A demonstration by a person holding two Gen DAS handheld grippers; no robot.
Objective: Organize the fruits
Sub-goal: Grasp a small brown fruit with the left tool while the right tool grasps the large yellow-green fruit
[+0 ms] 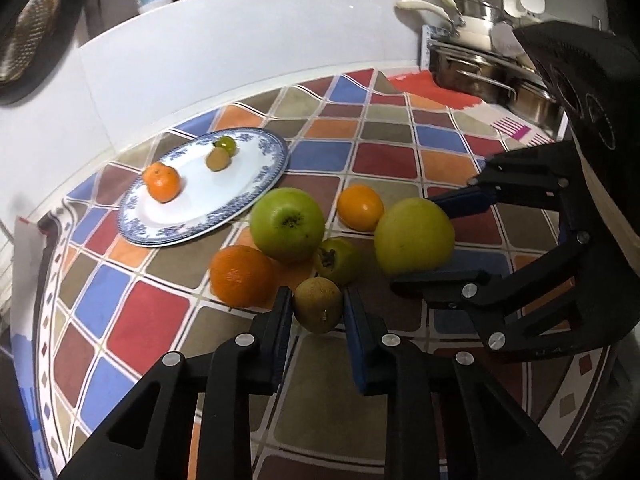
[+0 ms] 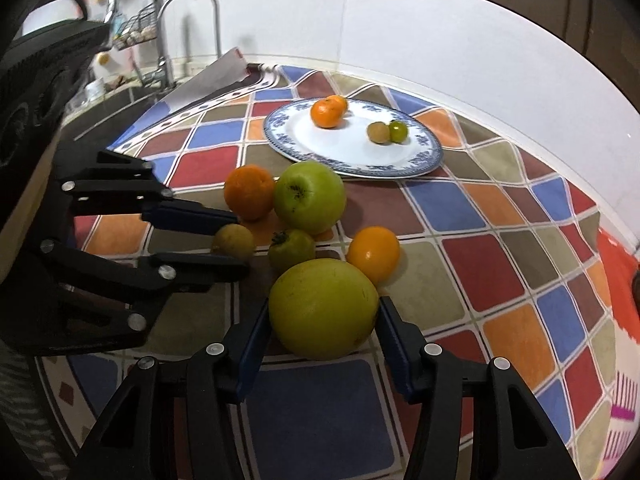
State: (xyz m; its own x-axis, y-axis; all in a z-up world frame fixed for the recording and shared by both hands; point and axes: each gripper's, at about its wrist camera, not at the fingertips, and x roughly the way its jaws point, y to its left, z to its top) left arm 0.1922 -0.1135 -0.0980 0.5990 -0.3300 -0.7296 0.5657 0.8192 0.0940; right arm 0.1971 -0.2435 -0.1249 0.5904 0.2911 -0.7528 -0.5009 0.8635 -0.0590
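Observation:
My left gripper (image 1: 318,308) is shut on a brown kiwi (image 1: 319,304), which rests low over the table; it also shows in the right wrist view (image 2: 233,241). My right gripper (image 2: 323,314) is shut on a big yellow-green apple (image 2: 323,309), seen from the left too (image 1: 414,235). Between them lie a green apple (image 1: 287,223), an orange (image 1: 241,275), a small green persimmon (image 1: 337,260) and a small orange fruit (image 1: 360,207). A blue-rimmed white plate (image 1: 256,188) holds a mandarin (image 1: 162,182), a kiwi (image 1: 218,159) and a small green fruit (image 1: 225,144).
A chequered coloured cloth (image 1: 132,320) covers the table. A white wall panel (image 1: 200,64) runs behind the plate. Steel pans (image 1: 492,76) stand at the far right in the left view. A sink with taps (image 2: 168,40) is at the far left in the right view.

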